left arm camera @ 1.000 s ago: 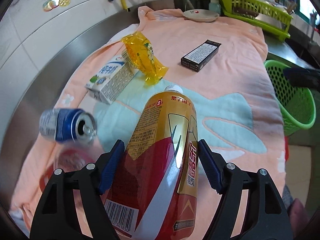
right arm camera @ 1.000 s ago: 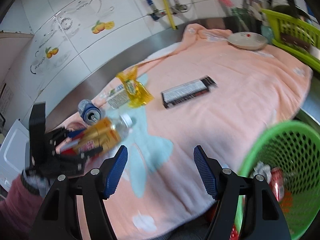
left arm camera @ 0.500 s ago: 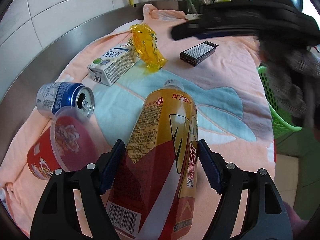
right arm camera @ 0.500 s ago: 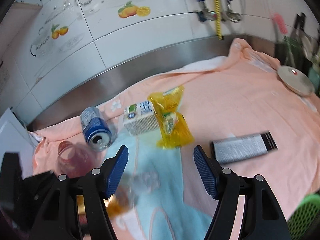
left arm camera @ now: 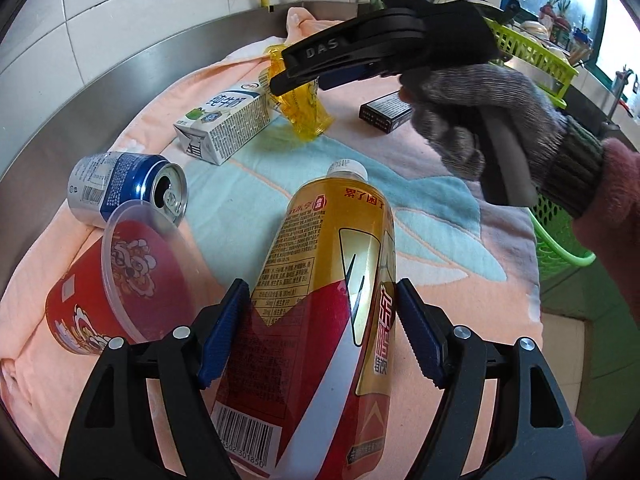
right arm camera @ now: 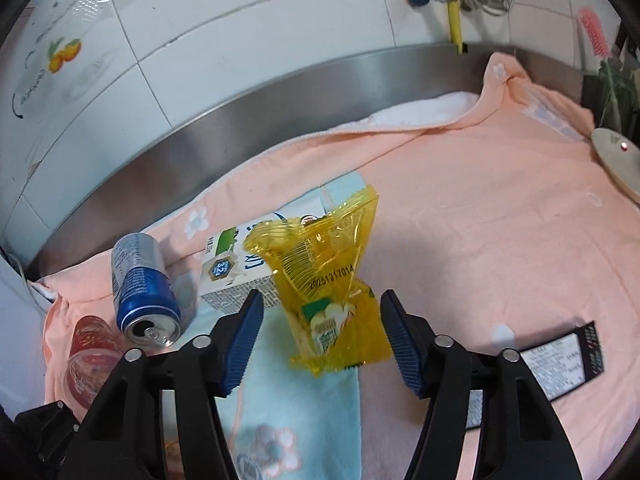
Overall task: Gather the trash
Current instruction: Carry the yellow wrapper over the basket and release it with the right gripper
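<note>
Gold and red plastic fills the left wrist view: the drink bottle (left arm camera: 324, 320) lies between the left gripper (left arm camera: 320, 336) fingers, which are clamped on its sides over the pink towel (left arm camera: 480, 216). Far right hangs the green basket (left arm camera: 560, 240), its likely destination. In the right wrist view, the right gripper (right arm camera: 322, 338) fingers stand apart around the yellow wrapper (right arm camera: 328, 288), which leans on the milk carton (right arm camera: 236, 268). Closing on the wrapper looks like the next move.
</note>
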Available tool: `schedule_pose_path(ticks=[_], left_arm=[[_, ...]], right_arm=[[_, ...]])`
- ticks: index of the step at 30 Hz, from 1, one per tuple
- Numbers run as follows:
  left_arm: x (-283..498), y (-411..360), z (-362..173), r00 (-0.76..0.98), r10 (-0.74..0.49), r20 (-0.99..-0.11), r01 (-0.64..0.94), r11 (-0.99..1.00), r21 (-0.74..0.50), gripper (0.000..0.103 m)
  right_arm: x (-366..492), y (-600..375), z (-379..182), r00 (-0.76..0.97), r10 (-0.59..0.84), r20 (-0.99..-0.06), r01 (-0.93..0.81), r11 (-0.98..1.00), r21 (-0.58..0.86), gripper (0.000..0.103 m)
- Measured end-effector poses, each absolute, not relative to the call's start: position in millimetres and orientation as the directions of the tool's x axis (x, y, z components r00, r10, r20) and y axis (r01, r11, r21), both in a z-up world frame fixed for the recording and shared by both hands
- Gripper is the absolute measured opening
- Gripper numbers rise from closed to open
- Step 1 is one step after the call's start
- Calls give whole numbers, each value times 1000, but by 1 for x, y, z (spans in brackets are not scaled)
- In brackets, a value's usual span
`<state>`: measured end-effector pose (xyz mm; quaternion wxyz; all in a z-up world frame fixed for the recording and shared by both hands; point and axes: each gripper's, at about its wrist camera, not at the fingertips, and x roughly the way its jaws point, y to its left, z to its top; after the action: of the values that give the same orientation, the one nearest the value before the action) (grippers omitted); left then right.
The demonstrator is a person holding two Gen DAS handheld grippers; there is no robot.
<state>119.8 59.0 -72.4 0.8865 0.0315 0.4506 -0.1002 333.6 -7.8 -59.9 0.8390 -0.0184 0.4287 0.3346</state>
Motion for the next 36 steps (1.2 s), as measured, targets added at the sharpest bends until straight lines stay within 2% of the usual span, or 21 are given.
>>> schedule_pose_path(ticks=[1,3,6,11,18,23,30,36], left_arm=[[121,59,-72,568,-153,-809,208,977,-39,74],[122,60,-72,565,-153,-811,211,977,-38,74],[123,58,-74,550,-147,-822,217,976,-29,77],[128,60,-78,530,-142,-836,203,978,-38,79],[132,53,-79,535,-109,-838,204,979,2,75],[127,46,-75,548,-107,-829,203,979,8,73],[118,26,-57,591,-164,-790,235,972,-26,72],[119,-9,-39,595,-259,-761,304,949,-86,72]], right_arm=[[336,-6,-62,408,539,-737,-575,779,252,51],[337,-5,-64,404,533,-743,-571,782,251,37],[330,-13,-60,406,559,-723,-571,773,276,27],[304,-37,-45,431,581,-690,-567,770,294,20],[253,-90,-18,489,594,-638,-537,782,317,19],[212,-152,-7,548,552,-629,-480,823,303,19],[167,-273,-13,635,357,-685,-287,932,220,19],[149,-352,-47,629,213,-748,-110,976,186,19]])
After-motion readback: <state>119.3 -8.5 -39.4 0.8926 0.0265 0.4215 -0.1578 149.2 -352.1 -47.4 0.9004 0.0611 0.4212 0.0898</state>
